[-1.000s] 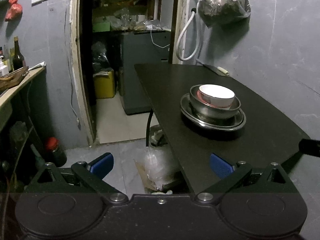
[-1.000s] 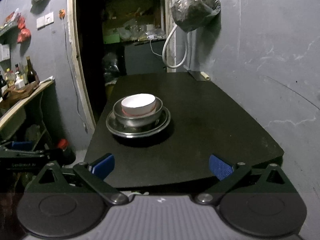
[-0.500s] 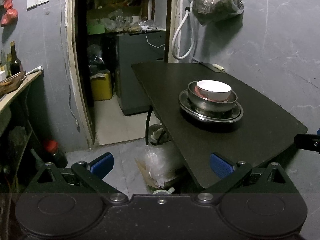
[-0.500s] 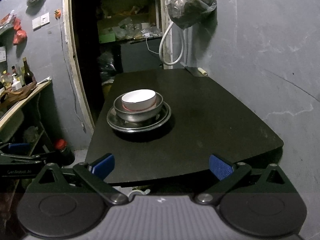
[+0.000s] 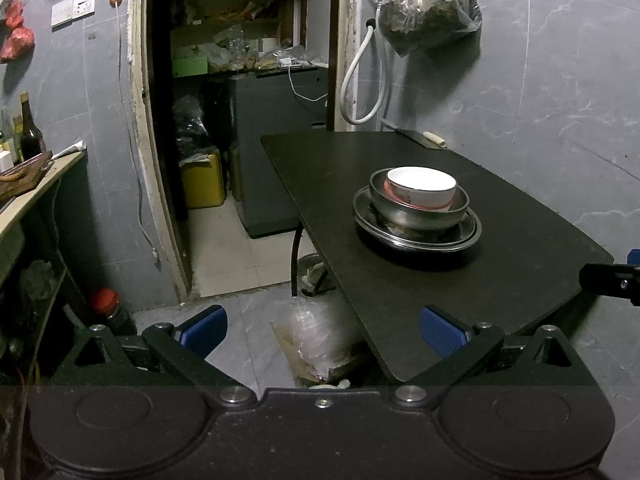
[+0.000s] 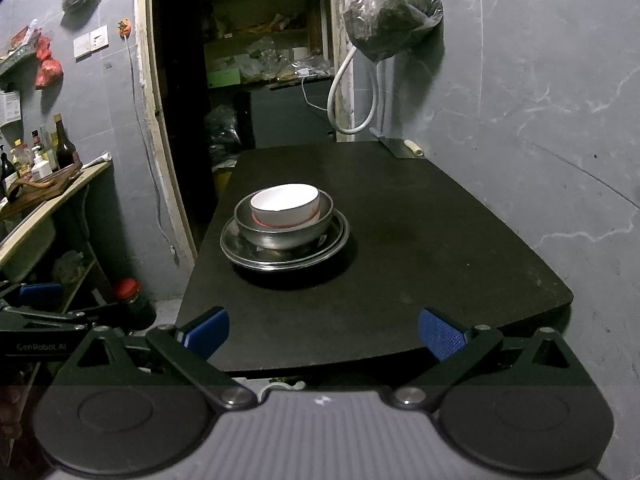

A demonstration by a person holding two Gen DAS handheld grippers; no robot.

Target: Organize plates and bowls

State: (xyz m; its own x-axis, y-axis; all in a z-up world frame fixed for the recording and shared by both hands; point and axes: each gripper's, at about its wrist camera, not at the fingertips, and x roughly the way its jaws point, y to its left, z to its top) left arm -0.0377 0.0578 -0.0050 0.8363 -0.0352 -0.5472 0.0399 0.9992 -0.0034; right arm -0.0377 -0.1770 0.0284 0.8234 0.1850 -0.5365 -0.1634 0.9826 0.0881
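A white bowl (image 5: 421, 190) sits inside a steel bowl (image 5: 419, 214), which rests on a steel plate (image 5: 416, 236) on the black table (image 5: 500, 280). The same stack shows in the right wrist view: white bowl (image 6: 285, 205), steel bowl (image 6: 284, 230), steel plate (image 6: 284, 254). My left gripper (image 5: 322, 330) is open and empty, off the table's near left corner. My right gripper (image 6: 324, 330) is open and empty, at the table's near edge (image 6: 360, 344), well short of the stack.
A knife (image 6: 402, 147) lies at the table's far end by the wall. A bag (image 5: 430, 8) and a white hose (image 5: 360, 80) hang on the wall. A dark doorway (image 5: 240, 120) opens at the left. A shelf with bottles (image 6: 40, 156) stands at far left. A plastic-wrapped box (image 5: 316, 344) lies on the floor.
Both grippers have drawn back a little from the table; the stack looks slightly farther. The dishes have not moved. Both grippers stay open.
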